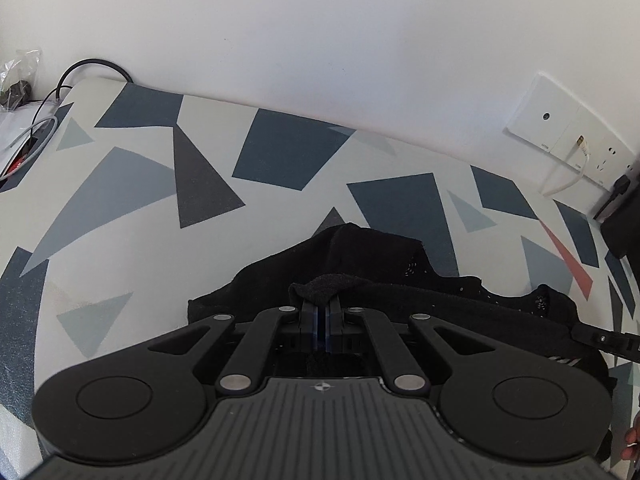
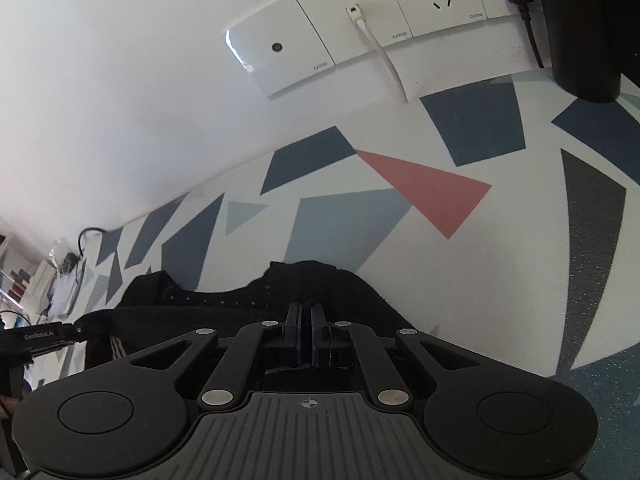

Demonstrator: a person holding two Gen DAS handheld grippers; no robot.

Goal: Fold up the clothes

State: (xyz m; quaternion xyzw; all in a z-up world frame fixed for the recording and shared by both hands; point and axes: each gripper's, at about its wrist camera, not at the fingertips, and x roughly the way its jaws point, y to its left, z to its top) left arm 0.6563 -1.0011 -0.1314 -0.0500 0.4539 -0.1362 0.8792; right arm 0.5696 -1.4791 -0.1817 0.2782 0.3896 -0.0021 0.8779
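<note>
The black garment (image 1: 360, 264) is lying bunched on the patterned bench (image 1: 120, 208), close to the white wall (image 1: 320, 40), so I judge the folding is in the middle: a fold is being carried, but no flat, neat shape is showing yet, and laying down and smoothing are remaining. The left hand-held gripper (image 1: 322, 300) is clenching a tuft of the black cloth between its fingers, and it is pointing downward to the bench. The right hand-held gripper (image 2: 306, 312) is also closed on the edge of the same garment and is tilting down in a similar way. Both are holding the cloth side by side, near each other.
</note>
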